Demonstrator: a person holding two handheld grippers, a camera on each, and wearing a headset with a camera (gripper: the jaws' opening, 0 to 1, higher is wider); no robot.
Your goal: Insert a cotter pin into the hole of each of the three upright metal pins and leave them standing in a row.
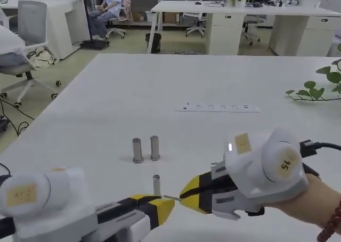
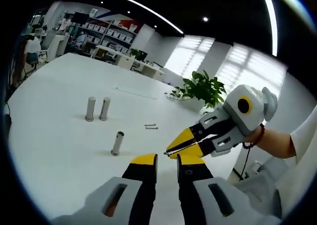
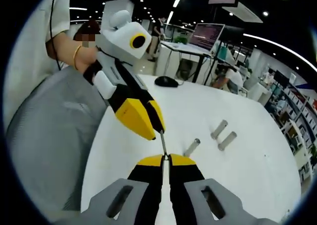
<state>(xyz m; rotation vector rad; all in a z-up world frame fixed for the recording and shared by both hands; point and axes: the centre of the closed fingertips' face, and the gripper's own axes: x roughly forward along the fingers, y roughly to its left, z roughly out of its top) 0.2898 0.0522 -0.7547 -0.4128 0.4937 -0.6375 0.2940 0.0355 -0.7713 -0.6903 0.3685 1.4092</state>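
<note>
Head view: three upright metal pins stand on the white table (image 1: 224, 77). The rear-left pin (image 1: 137, 150) and rear-right pin (image 1: 155, 147) stand just beside each other, and the front pin (image 1: 156, 185) stands apart, nearer the person, so the three do not yet form a row. The left gripper (image 1: 166, 204) and right gripper (image 1: 183, 193) meet tip to tip just in front of the front pin, with a thin cotter pin (image 1: 171, 198) between them. Left gripper view: its own jaws stand parted with a clear gap and nothing in them. The right gripper's tips sit just above that gap. Two spare cotter pins (image 2: 151, 126) lie loose on the table, beyond the front pin and to the right of the rear pair. Right gripper view: its own jaws are clenched on the cotter pin, which sticks out forward and ends at the tip of the left gripper. Whether they touch, I cannot tell. The pin holes are too small to read in any view. Judgement: with two cotter pins loose and one in the jaws, no insertion appears done. All three insertions remain, as does lining up the front pin.
</note>
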